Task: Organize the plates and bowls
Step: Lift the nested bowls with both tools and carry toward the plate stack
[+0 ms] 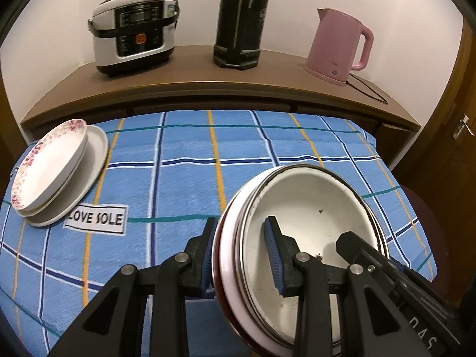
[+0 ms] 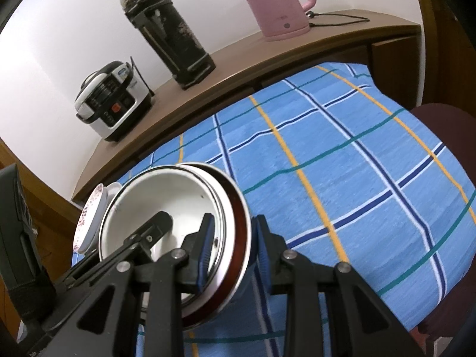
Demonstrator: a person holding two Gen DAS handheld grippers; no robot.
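The stack of bowls (image 1: 309, 226) sits between the two claws, tipped up on its side above the blue cloth (image 1: 184, 178); the left claw (image 1: 242, 255) pinches one side of the stack, with one blue pad on the outside and the other blue pad inside the top bowl; the right claw (image 2: 233, 253) pinches the other side the same way, one pad inside and one pad out; so both claws are closed tight on the rims and hold the stack up together.

The top bowl is white and smooth inside, with a thin shiny metal rim and a few small dark specks; under it is a pale bowl, and under that a dark red one; they are all round and nest inside each other.

At the far left of the cloth lies a flowered plate (image 1: 50, 163), shallow and white with pink blossoms round its edge; it rests on a plain white plate (image 1: 89, 175), well apart from the claws; a white label (image 1: 96, 218) with black letters lies just beside them.

The cloth is soft and fuzzy, with yellow, green, white and dark blue lines making squares.

Behind it is a brown wooden shelf (image 1: 193, 71); on it stand a silver and black rice cooker (image 1: 135, 29), a tall black flask (image 1: 241, 20) and a pink kettle (image 1: 339, 44).

Both claws point forward and slant down; their arms are black plastic with silver bolts.
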